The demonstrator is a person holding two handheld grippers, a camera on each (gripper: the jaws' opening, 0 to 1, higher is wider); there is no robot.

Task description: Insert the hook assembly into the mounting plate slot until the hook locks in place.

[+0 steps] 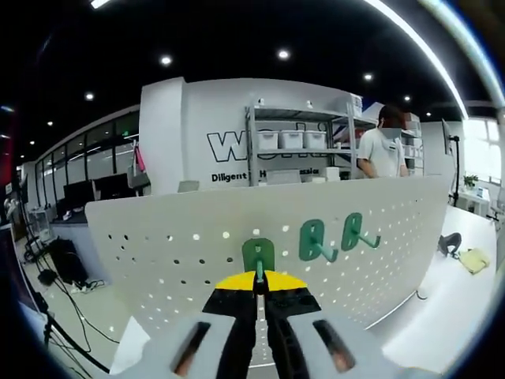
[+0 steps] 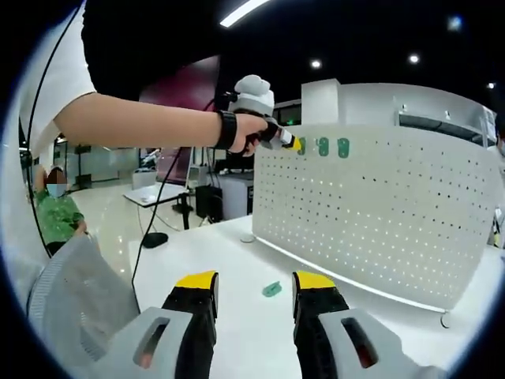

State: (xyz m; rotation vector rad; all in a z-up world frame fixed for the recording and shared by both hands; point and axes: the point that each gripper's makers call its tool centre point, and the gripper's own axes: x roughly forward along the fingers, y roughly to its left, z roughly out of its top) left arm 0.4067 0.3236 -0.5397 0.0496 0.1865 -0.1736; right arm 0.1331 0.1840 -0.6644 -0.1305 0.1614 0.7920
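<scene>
Green hook (image 1: 258, 254) is being pressed onto pegboard (image 1: 158, 229) by left gripper (image 1: 259, 278), jaws clamping it; lock unconfirmed. Right gripper (image 2: 254, 286) is idling, jaws apart, w/ spare hook (image 2: 271, 289) below pegboard on counter (image 2: 237, 316).

green hooks (image 1: 317, 241), white perforated pegboard (image 1: 173, 229)

- A metal shelving unit (image 1: 296, 142) stands against a white wall (image 1: 205, 126) bearing large dark lettering, with white bins (image 1: 290, 140) on its upper shelf.
- Left of the shelving, dark glazed panels (image 1: 87, 158) run along the room.
- Above the shelving, round ceiling spotlights (image 1: 282, 54) and a long light strip (image 1: 418, 47) glow.
- Right of it, a bright window (image 1: 483, 150).
- A glossy pale floor (image 2: 126, 217) spreads below.
</scene>
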